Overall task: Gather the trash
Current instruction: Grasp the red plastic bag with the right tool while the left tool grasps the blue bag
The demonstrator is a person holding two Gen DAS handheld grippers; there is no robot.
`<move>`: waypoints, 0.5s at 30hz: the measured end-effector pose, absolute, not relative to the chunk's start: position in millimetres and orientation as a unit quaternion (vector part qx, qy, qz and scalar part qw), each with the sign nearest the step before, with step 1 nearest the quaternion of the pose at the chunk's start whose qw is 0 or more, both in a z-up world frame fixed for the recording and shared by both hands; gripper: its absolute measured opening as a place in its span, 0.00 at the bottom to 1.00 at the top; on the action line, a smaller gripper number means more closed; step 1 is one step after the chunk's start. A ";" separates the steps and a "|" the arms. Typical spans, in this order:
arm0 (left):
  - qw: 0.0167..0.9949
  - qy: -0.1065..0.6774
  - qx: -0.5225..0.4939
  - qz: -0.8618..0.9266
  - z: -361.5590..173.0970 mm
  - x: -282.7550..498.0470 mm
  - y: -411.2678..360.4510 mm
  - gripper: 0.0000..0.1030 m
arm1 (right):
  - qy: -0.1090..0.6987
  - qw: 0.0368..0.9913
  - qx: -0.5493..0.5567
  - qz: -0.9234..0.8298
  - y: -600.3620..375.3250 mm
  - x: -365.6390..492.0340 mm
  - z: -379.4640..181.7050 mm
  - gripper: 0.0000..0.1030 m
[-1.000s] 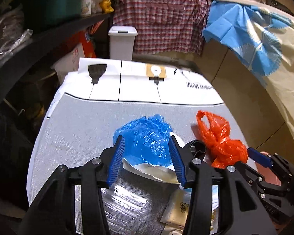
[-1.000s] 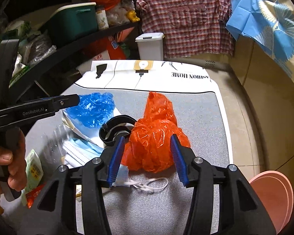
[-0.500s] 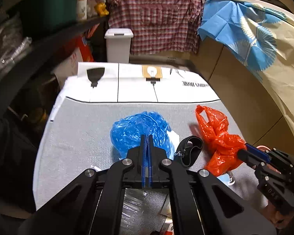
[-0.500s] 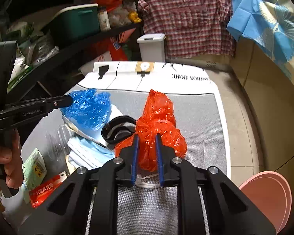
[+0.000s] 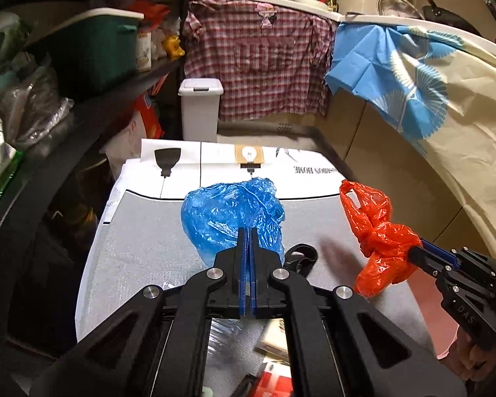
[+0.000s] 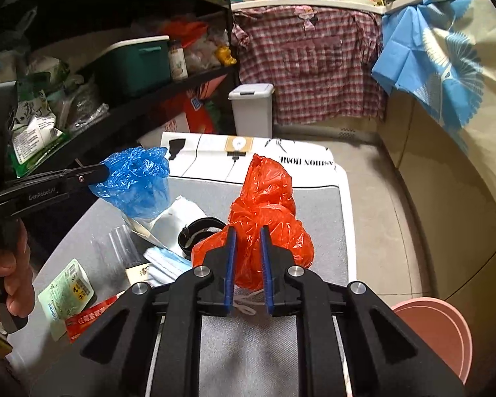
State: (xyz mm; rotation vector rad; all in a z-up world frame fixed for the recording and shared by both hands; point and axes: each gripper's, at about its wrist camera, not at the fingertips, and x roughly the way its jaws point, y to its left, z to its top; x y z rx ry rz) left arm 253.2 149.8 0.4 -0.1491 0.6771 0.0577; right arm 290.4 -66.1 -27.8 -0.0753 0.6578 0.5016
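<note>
A: Left gripper point(image 5: 247, 241), state?
B: Clamped flat, pads together, pinching the near edge of the blue bag point(image 5: 231, 218). Bag bunched ahead of the tips at frame centre, clear of the grey mat point(image 5: 142, 248). Roughly round lump, long axis hard to call; loose end pokes toward upper right of the frame.

A: From the other camera?
B: Same blue bag point(image 6: 135, 178) at left-centre, hanging off the left gripper's point(image 6: 104, 173) tip, open end up and right, body drooping down.

A: Right gripper point(image 6: 247, 251)?
B: Narrow gap, pads pressing a fold of the orange bag point(image 6: 268, 218). Bag at centre frame, long axis close to vertical in frame: pointed end up and away from the tongs, fat knotted bulk down by the pads. In the left view, orange bag point(image 5: 377, 238) at right-centre, handle loop up-left, bulk lower-right against the right gripper point(image 5: 416, 254).

A: Further out?
B: On the mat, lower left of the right view: black loop strap point(image 6: 198, 231) just beside the orange bag, face masks point(image 6: 165, 261), green packet point(image 6: 66, 294), red packet point(image 6: 89, 317). Hand point(image 6: 10, 278) on the left tool's grip at far left. White lidded bin point(image 6: 251, 109) beyond the mat, upper centre. Pink round thing point(image 6: 439, 330) on the floor, lower right.
</note>
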 end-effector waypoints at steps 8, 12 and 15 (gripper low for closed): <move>0.948 0.309 -0.071 0.028 20.7 225.7 139.5 0.01 | 0.295 0.924 -0.033 0.241 -78.8 268.4 -3.6 0.13; 0.951 0.301 -0.067 0.023 28.8 211.2 132.3 0.01 | 0.284 0.927 -0.031 0.244 -85.5 255.2 9.6 0.13; 0.955 0.291 -0.063 0.022 37.7 200.1 127.4 0.01 | 0.272 0.929 -0.032 0.247 -90.3 243.0 20.9 0.13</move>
